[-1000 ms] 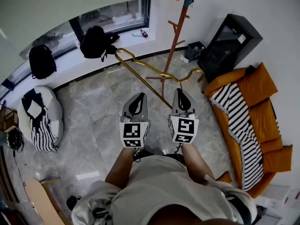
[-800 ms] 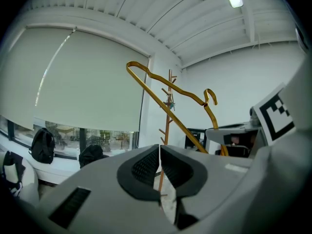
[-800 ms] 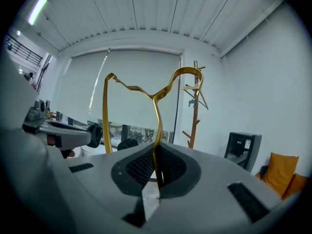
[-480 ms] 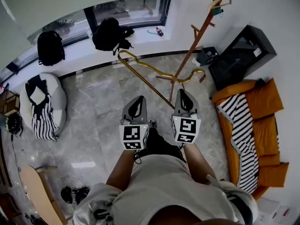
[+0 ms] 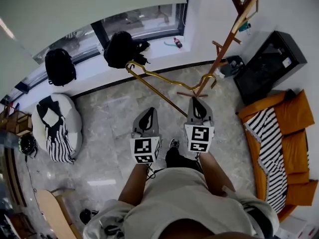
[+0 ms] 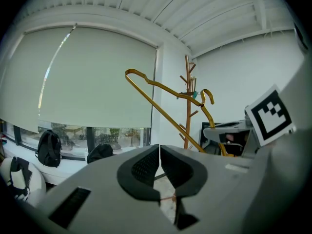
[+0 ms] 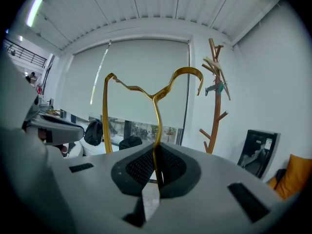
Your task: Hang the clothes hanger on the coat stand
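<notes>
Right gripper view: right tool (image 7: pixel 156 155) clamps gold hanger (image 7: pixel 157 123).

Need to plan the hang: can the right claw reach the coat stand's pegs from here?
Probably not yet. The right claw, shut on the gold hanger, looks short of the coat stand; only floor lies between, so nothing blocks stepping closer.

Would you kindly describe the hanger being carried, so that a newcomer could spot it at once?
Look toward the coat stand in the corner beside the window. Nearer the person, the right gripper is shut on a thin gold hanger. Unlike the pale wooden hanger atop the stand, it is shiny metal.
</notes>
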Available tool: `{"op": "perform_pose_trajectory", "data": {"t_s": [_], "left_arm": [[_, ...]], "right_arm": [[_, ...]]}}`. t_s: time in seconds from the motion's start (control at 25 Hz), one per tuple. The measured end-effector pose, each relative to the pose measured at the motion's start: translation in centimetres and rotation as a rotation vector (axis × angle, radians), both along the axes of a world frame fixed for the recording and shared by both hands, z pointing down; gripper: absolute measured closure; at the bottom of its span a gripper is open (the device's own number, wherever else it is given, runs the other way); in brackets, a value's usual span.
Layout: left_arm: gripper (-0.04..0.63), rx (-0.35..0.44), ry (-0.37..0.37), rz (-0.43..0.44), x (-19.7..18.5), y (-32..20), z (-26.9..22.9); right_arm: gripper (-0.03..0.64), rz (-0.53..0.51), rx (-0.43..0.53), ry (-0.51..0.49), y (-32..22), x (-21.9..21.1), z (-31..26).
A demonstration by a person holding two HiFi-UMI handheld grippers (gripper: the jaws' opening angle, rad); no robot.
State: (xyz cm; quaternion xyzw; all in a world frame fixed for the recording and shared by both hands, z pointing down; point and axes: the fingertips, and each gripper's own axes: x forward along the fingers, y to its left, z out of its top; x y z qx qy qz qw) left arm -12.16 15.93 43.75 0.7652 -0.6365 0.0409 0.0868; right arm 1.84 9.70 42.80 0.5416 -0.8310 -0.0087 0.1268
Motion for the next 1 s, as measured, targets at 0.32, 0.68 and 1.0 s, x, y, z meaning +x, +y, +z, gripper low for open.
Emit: {"op": "perform_pose_trajectory", "data": {"t_s": [0.32, 0.68, 1.0], "left_arm": [[0.578, -0.049, -0.023, 0.039, 0.4, -9.5, 0.8], [0.578, -0.027, -0.034, 0.030, -0.5, -16.6, 0.2], [0.578, 0.008, -0.173, 0.110, 0.2, -23.3, -0.1]], "right_arm": [[0.612, 0.018, -0.031, 0.022, -9.3, 0.4, 1.3], [0.612, 0.055, -0.041, 0.098, -17.2, 1.7, 1.7], [0.612, 0.180, -0.093, 0.212, -20.9, 4.8, 3.7]]}}
